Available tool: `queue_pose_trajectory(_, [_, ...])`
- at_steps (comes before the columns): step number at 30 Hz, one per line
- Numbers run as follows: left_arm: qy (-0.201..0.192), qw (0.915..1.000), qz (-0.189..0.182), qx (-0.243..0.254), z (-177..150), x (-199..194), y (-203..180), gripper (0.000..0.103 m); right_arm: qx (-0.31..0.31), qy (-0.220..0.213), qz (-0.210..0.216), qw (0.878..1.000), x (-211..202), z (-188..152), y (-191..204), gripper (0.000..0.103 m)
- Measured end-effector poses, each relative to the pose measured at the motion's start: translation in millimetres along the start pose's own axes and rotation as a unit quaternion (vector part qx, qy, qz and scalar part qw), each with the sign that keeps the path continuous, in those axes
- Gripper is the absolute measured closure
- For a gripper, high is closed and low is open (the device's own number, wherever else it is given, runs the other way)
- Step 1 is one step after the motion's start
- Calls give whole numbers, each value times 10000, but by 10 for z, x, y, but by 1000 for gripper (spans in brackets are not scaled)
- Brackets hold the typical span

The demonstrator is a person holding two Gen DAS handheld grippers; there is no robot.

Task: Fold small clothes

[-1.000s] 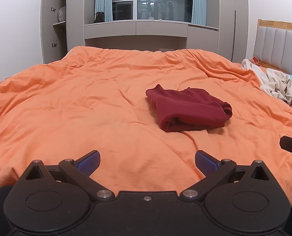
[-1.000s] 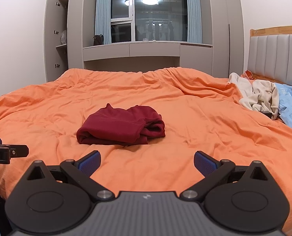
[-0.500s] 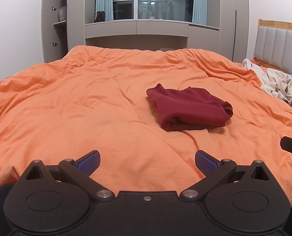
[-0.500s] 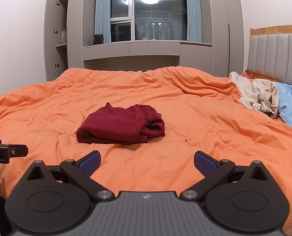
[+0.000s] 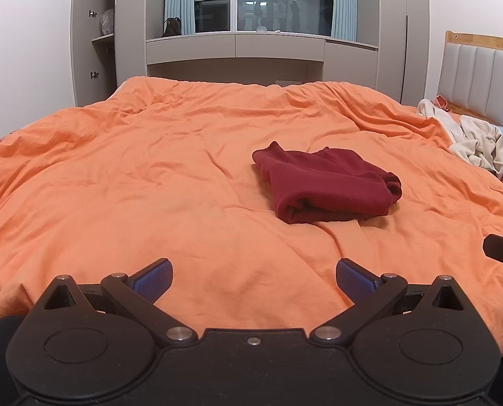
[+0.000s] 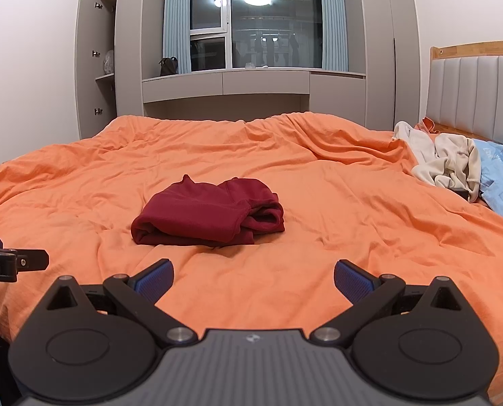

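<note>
- Black tongs sit nearest in both views: the left gripper (image 5: 254,275) and the right gripper (image 6: 253,274) each have their blue pads spread wide apart, with nothing between them, low over the near edge of the bed.
- Orange duvet (image 5: 133,186) covers the whole bed, rumpled, with shallow creases running toward the far edge.
- Dark red garment (image 6: 208,213) lies about mid-bed, already doubled into a thick, roughly square bundle; its rolled open ends face the headboard side. From the left gripper's view the same garment (image 5: 325,184) sits ahead and to the right, well apart from both sets of tongs.
- Farther right, near the headboard (image 6: 471,94), a heap of cream clothes (image 6: 444,165) lies just beside a light blue piece (image 6: 501,176), both unfolded.
- Beyond the far edge stand grey cabinets (image 6: 224,81) and a dark window.
- Judgement: the red piece looks finished, so this seems a pause between items. The next move likely calls for reaching right to the heap, pinching one cream piece by an edge, and spreading it flat on bare duvet before folding.
</note>
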State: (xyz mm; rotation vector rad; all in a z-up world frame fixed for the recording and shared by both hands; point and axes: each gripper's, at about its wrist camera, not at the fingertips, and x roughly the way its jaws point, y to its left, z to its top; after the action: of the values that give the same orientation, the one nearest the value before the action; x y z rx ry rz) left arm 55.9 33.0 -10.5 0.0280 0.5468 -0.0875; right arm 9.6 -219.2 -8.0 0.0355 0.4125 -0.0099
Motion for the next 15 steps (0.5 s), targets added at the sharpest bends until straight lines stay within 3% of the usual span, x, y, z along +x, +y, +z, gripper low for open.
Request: queue_pose_trajectory(15, [34,10000,12,-1,-58,33,17,1,1,20,4,10000,-2,-12,-1,0])
